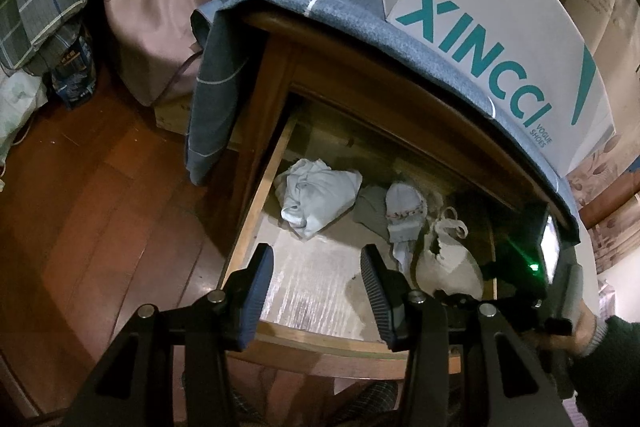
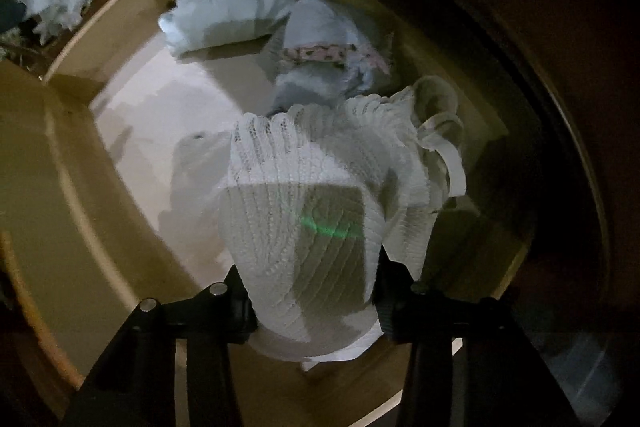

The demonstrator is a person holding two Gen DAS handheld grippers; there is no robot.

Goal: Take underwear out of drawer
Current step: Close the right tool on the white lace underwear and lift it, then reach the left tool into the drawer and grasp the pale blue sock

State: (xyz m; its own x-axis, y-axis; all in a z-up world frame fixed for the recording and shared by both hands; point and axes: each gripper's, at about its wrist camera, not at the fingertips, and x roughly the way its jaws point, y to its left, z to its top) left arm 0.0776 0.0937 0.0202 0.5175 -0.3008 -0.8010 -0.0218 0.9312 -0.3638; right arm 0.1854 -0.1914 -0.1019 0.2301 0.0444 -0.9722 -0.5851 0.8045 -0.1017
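Gripping white ribbed underwear (image 2: 304, 219) in right claw (image 2: 316, 303), left claw (image 1: 316, 291) part-open and empty above drawer (image 1: 256, 195), shoebox (image 1: 500, 39) visible only there.

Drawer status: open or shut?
Open. The drawer is pulled out from under the nightstand top, its floor and the white ribbed underwear exposed from above.

Both fisheye views bend straight lines and fall to black at the corners. The left wrist view is moderately lit and sharp, with glare on the white shoe box (image 1: 492, 39). The right wrist view is dim and slightly blurred (a green light streak crosses the white ribbed underwear (image 2: 304, 211)), shadows deep around it.
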